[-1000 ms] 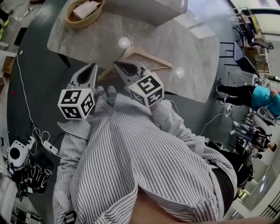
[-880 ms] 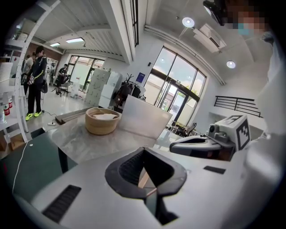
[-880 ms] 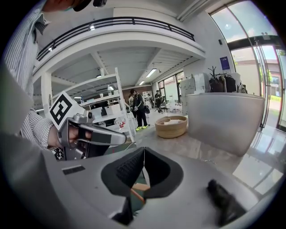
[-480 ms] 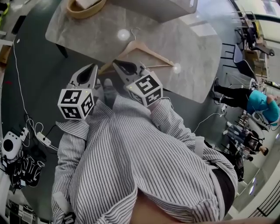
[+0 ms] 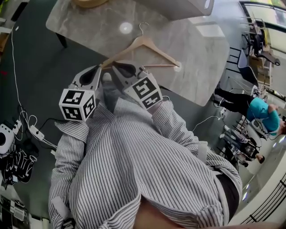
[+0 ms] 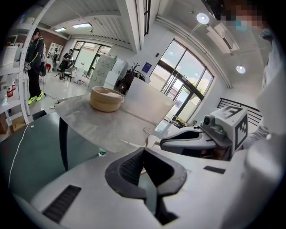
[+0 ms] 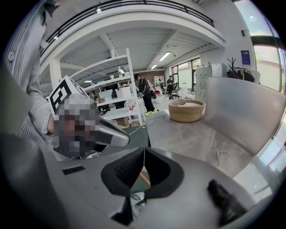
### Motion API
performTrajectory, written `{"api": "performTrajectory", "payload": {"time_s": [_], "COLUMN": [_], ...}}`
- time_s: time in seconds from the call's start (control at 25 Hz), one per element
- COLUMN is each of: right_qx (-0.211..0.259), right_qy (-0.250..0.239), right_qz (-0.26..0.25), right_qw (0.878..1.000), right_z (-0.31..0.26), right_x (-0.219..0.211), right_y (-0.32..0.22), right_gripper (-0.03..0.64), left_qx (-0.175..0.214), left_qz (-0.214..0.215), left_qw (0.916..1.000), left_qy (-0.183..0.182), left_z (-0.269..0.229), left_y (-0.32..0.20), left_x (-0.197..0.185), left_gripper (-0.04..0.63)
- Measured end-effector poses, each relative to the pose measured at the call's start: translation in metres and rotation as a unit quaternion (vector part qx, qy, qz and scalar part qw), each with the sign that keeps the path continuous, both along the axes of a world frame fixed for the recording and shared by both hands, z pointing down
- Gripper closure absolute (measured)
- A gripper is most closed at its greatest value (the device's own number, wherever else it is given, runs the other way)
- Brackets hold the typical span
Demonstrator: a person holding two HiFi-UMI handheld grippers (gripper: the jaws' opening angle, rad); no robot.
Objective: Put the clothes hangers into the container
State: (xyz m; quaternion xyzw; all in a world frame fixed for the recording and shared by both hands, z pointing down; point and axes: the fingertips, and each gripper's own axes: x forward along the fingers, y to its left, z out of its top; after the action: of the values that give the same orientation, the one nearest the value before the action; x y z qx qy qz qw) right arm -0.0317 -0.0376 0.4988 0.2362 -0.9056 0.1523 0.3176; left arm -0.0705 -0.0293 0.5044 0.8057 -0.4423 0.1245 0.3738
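So the hanger (image 5: 142,42) is lying flat on the table (image 5: 85,27), close to the near edge. Its long axis runs roughly left-right across the head view, and the wire hook (image 5: 143,27) points away from the person, toward the container (image 5: 178,6) at the far side. Its left end comes down right by the two gripper noses at the table's edge, and from up there I can't tell if it actually touches either one. The left gripper (image 5: 96,68) is clamped closed on nothing, tips pressed together in its own view. Same deal for the right gripper (image 5: 115,66): tips together, nothing pinched. Through the opening below the right one's tips there's a bit of brownish wood that looks like the hanger's end, but it sits behind the jaws, not between them. The two grippers sit side by side, close together, both aimed at the table. The container is cut off by the top of the head view, so only its lower part shows. The gripper views show it as a pale frosted box near a round basket (image 6: 106,99). The hanger's mostly hidden in those views, with just the hook and a sliver peeking past the gripper bodies. The person's striped shirt (image 5: 134,170) fills the lower half of the head view.
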Motion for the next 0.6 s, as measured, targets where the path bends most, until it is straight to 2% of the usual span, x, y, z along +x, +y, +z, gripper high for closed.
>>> {"api": "performTrajectory", "payload": {"time_s": [0.36, 0.6], "right_qx": [-0.010, -0.019], "right_qy": [0.059, 0.081], "right_qz": [-0.071, -0.066], "right_qw": [0.996, 0.994], "right_z": [0.036, 0.057], "right_x": [-0.004, 0.003], "right_y": [0.018, 0.023], "right_gripper": [0.600, 0.592], "left_qx": [-0.026, -0.053], "left_qz": [0.005, -0.010], "left_qw": [0.9997, 0.9985], "left_qy": [-0.001, 0.011], "left_z": [0.022, 0.042], "left_y": [0.013, 0.023], "left_x": [0.001, -0.001], "left_gripper": [0.584, 0.585]}}
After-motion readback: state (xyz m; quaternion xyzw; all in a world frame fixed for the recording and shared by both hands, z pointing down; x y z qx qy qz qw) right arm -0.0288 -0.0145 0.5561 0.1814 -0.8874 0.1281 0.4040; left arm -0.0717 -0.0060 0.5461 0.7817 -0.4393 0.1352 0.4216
